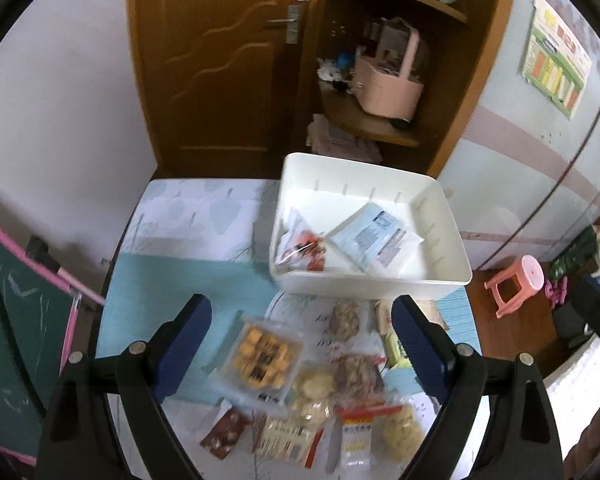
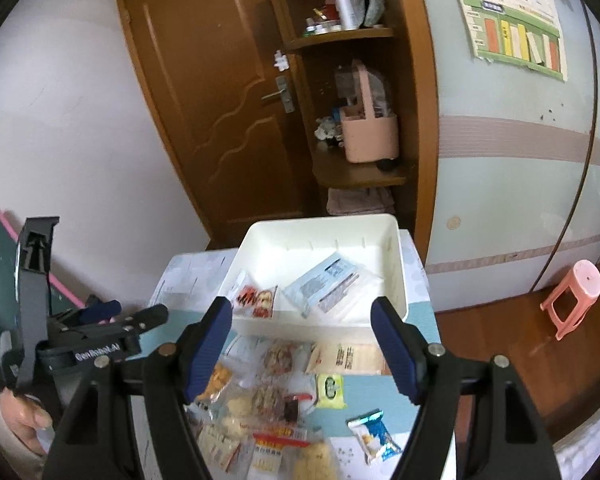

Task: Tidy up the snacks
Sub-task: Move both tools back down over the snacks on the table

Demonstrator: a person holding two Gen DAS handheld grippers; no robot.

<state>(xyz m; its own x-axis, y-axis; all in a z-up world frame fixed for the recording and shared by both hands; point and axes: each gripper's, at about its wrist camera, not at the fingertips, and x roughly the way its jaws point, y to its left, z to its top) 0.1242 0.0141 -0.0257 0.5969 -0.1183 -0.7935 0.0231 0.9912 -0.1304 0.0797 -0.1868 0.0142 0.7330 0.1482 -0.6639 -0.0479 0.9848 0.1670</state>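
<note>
A white bin (image 1: pixel 448 216) (image 2: pixel 396 248) stands at the table's far end. Inside lie a pale blue packet (image 1: pixel 374 236) (image 2: pixel 324 284) and a red-printed clear packet (image 1: pixel 304 250) (image 2: pixel 256 300). Several snack packs lie in a heap in front of it, among them a tray of yellow biscuits (image 1: pixel 262 354), a green packet (image 2: pixel 330 390) and a blue packet (image 2: pixel 374 436). My left gripper (image 1: pixel 302 322) hangs open above the heap, holding nothing. My right gripper (image 2: pixel 302 320) is open too, empty, above the bin's near wall. The left gripper (image 2: pixel 140 314) shows at the left of the right wrist view, held by a hand (image 2: pixel 28 424).
The table (image 1: pixel 160 272) wears a pale blue cloth. Behind it are a brown door (image 1: pixel 216 64) and a corner shelf with a pink basket (image 1: pixel 388 84). A pink stool (image 1: pixel 516 286) stands on the floor at the right, a green chalkboard (image 1: pixel 16 320) at the left.
</note>
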